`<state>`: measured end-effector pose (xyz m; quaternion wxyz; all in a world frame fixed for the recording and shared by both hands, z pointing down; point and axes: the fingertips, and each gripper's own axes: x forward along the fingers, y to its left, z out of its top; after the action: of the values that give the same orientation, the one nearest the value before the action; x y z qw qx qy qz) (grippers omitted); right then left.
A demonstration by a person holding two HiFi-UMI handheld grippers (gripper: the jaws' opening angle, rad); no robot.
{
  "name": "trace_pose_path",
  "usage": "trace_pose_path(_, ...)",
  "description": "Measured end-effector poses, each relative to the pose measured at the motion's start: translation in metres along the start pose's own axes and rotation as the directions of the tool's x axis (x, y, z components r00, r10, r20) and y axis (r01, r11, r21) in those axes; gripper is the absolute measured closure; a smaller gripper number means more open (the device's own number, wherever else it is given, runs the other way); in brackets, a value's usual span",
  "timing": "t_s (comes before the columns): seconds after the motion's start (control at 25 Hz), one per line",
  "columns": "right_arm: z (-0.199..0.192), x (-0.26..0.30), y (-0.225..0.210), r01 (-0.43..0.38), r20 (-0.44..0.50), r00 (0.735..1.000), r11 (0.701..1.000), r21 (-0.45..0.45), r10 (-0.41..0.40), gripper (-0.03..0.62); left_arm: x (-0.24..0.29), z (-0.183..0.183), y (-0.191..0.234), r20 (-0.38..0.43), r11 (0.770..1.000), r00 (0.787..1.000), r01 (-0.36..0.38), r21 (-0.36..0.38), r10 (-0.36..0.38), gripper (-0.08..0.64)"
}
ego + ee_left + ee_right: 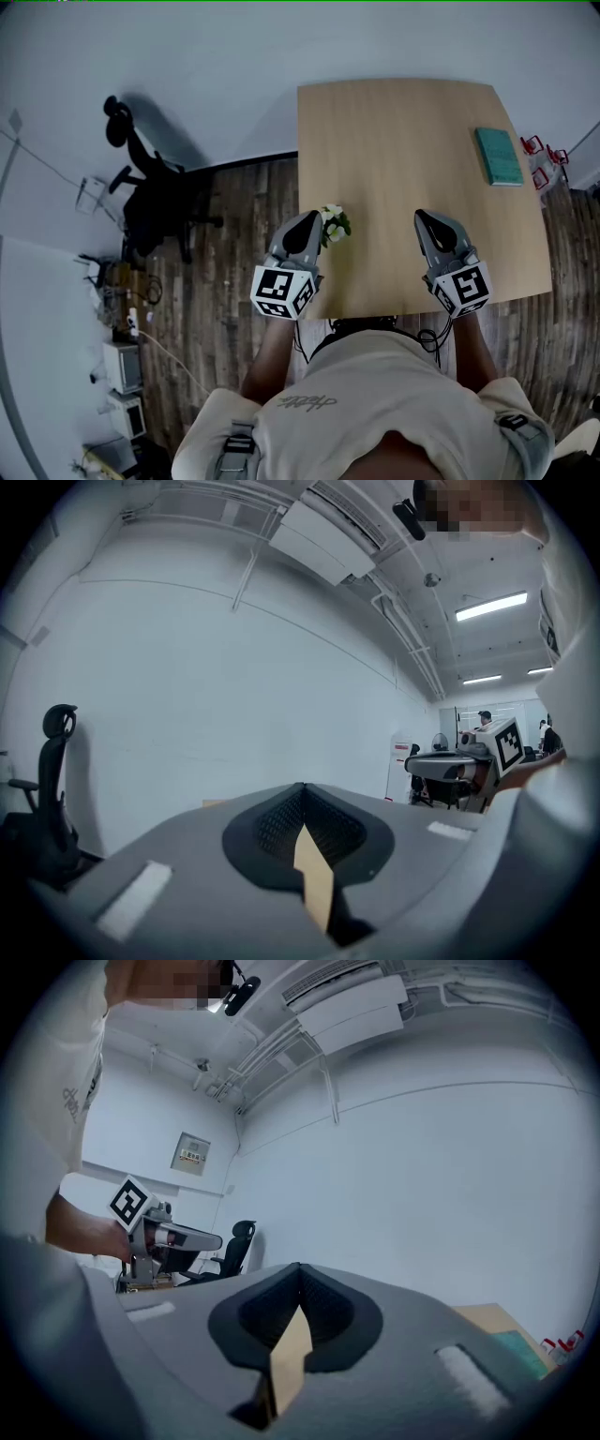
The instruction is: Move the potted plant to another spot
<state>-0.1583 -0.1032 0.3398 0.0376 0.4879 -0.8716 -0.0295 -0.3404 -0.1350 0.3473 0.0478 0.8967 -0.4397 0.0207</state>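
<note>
Wooden desk (403, 141) underneath. Jaws of left gripper (313, 217) and right gripper (423, 218) pressed together, nothing between, both held level over near edge. Potted plant (334, 225) at desk's left edge, just beside left gripper. Farther out: teal book (498, 156), black chair (155, 202).

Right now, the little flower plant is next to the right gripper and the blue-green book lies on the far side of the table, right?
Not quite. The flower plant sits next to the left gripper, not the right gripper, as the head view shows. The blue-green book does lie on the far side of the table.
</note>
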Motion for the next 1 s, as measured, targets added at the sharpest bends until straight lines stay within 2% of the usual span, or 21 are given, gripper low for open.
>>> trace_pose_path(0.28,0.022,0.0,-0.008,-0.008,0.038,0.999,1.0,-0.024,0.009,0.591,-0.002,0.017,0.002,0.038,0.999,0.999,-0.034,0.001,0.034,0.543)
trace_pose_path(0.72,0.004,0.011,-0.01,-0.028,0.018,0.999,0.998,0.051,0.027,0.591,-0.01,0.001,0.014,-0.001,0.997,0.997,-0.074,-0.017,0.074,0.543)
trace_pose_path(1.0,-0.003,0.01,-0.012,-0.004,0.01,1.0,0.999,0.049,0.004,0.591,-0.007,-0.017,0.019,-0.03,0.996,0.997,-0.075,-0.038,0.074,0.543)
